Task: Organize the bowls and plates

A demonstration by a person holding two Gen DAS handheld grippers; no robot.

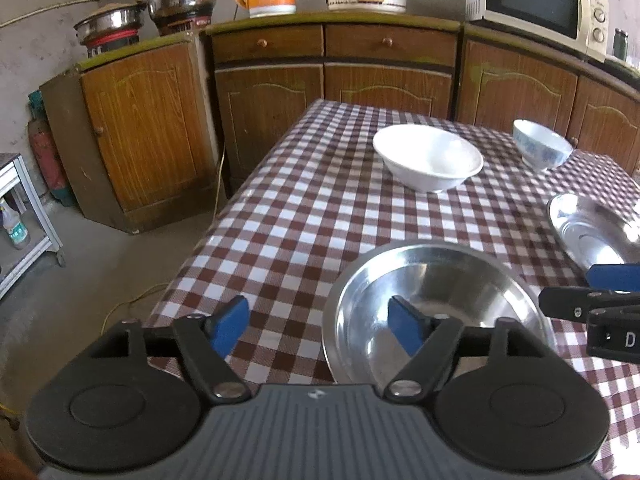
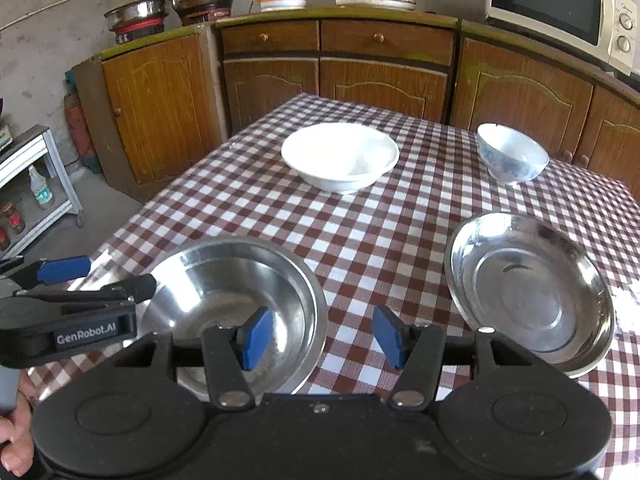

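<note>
Four vessels on the surface (image 2: 256, 216): near left, a metal bowl (image 2: 240, 280); near right, well apart, a metal plate (image 2: 532, 296). Behind them, a wide bowl (image 2: 340, 156) left, a small bowl (image 2: 512, 156) right. Cabinets (image 2: 384, 80) stand beyond.

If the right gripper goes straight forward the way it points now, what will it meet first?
Probably the checked tablecloth, in the gap between the deep steel bowl and the steel plate. The right gripper is open and holds nothing; depth is hard to judge.

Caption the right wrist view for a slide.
Open right gripper above checked table: two steel dishes near, two white bowls beyond.
</note>
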